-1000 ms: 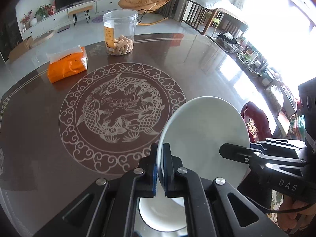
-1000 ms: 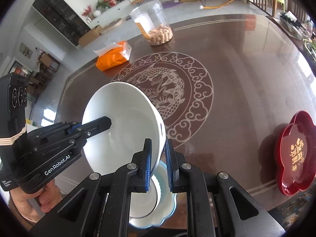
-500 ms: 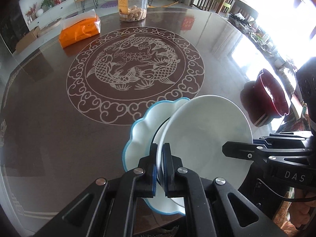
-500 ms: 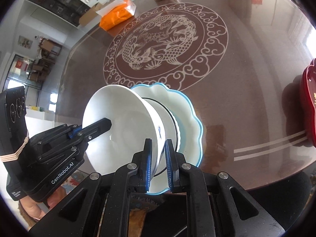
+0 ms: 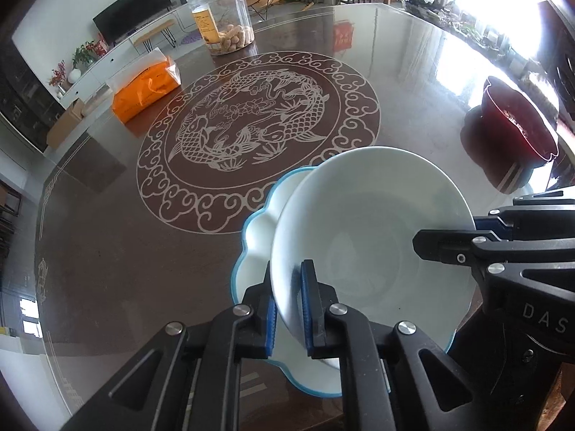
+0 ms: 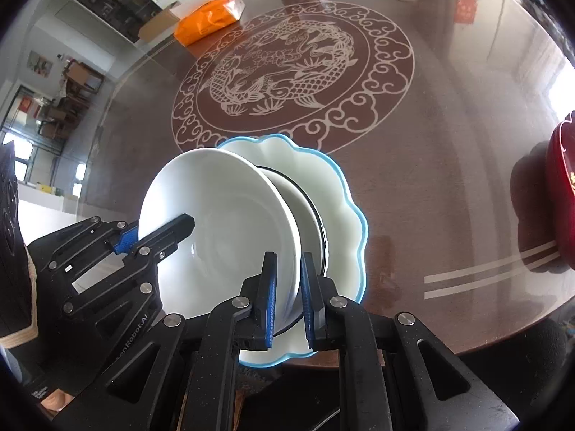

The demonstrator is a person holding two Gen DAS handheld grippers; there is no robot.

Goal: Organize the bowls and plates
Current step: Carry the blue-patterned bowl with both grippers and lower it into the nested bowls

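A white bowl (image 5: 359, 233) (image 6: 222, 222) rests tilted on a black-rimmed white dish (image 6: 309, 222), which lies in a blue-edged scalloped plate (image 5: 258, 222) (image 6: 337, 194) near the table's front edge. My left gripper (image 5: 287, 269) (image 6: 158, 231) straddles the bowl's left rim; its jaws are opening, and a gap shows beside the rim between the pads. On the opposite rim, my right gripper (image 6: 287, 262) (image 5: 449, 233) is shut on the bowl.
A red lobed dish (image 5: 517, 122) (image 6: 564, 186) sits at the right. An orange tissue pack (image 5: 143, 89) (image 6: 208, 21) and a clear snack jar (image 5: 222, 21) stand at the far side of the brown table (image 5: 107, 251).
Both grippers came down with the white bowl until it sat on the blue-edged plate's stack. The left jaws have widened around the rim; the right jaws look the same.
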